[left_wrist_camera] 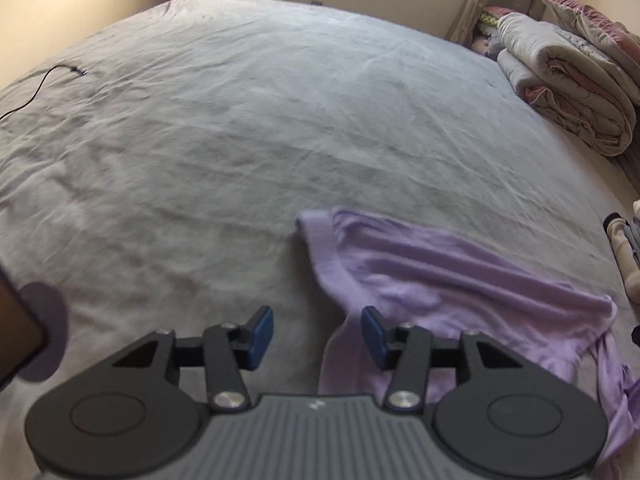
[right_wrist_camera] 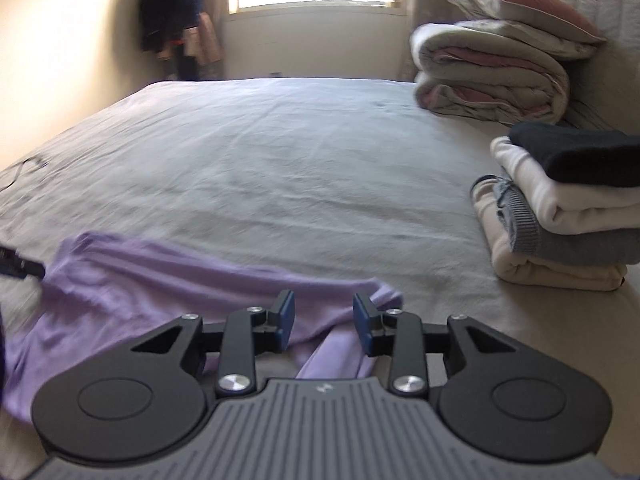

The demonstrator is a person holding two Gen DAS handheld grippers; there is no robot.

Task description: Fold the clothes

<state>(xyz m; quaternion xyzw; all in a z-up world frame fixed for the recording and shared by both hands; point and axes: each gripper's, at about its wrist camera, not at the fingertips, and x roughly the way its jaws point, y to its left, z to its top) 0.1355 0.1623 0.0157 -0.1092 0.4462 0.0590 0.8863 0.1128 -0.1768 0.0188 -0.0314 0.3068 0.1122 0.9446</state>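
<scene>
step: lilac garment (left_wrist_camera: 460, 276) lies released on bed (left_wrist_camera: 240, 140); left gripper (left_wrist_camera: 317, 338), right gripper (right_wrist_camera: 323, 322) spread, empty | next: you re-pinch its edges

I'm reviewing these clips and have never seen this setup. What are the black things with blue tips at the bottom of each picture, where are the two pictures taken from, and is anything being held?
There is no robot here. A person holds one pair of hand-held tongs in each hand, and a wide-angle camera on each looks forward along its two blue-padded fingers. One picture comes from the left tongs, the other from the right tongs.

Both look over a bed covered with a grey sheet. A crumpled lilac garment lies in front, with a strip of it running under each pair of tongs. On the right stand a stack of folded clothes and rolled quilts.

Both tongs are open; the pads press on nothing, so nothing is held.
</scene>
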